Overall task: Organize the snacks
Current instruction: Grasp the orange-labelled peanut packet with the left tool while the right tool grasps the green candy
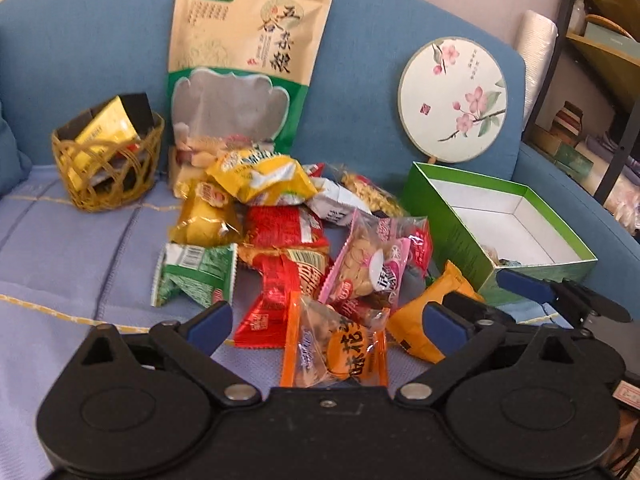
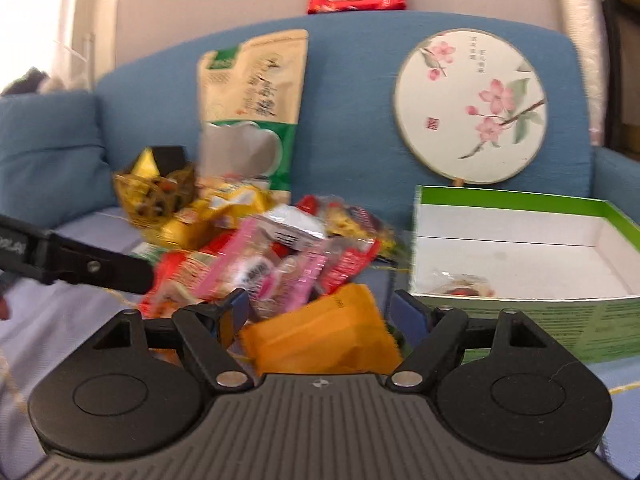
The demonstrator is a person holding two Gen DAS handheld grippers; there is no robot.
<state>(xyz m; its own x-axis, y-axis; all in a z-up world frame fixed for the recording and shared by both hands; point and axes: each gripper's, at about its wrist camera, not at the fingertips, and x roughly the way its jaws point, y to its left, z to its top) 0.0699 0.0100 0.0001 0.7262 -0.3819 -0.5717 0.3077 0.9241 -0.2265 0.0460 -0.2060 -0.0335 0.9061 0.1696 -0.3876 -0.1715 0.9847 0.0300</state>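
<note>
A pile of small snack packets (image 1: 296, 232) lies on the blue sofa seat. My left gripper (image 1: 324, 320) is open above a clear packet with orange edges (image 1: 340, 348) at the pile's near end. My right gripper (image 2: 320, 312) is open with its jaws on either side of an orange packet (image 2: 324, 336), also in the left wrist view (image 1: 424, 320); it shows there at the right (image 1: 520, 284). An open green box with a white inside (image 1: 500, 220) stands to the right, one packet in its near corner (image 2: 460, 284).
A tall beige and green bag (image 1: 248, 64) leans on the sofa back. A wicker basket (image 1: 108, 160) with packets stands at the left. A round flowered fan (image 1: 452, 100) leans behind the box. A shelf unit (image 1: 600, 80) stands at the far right.
</note>
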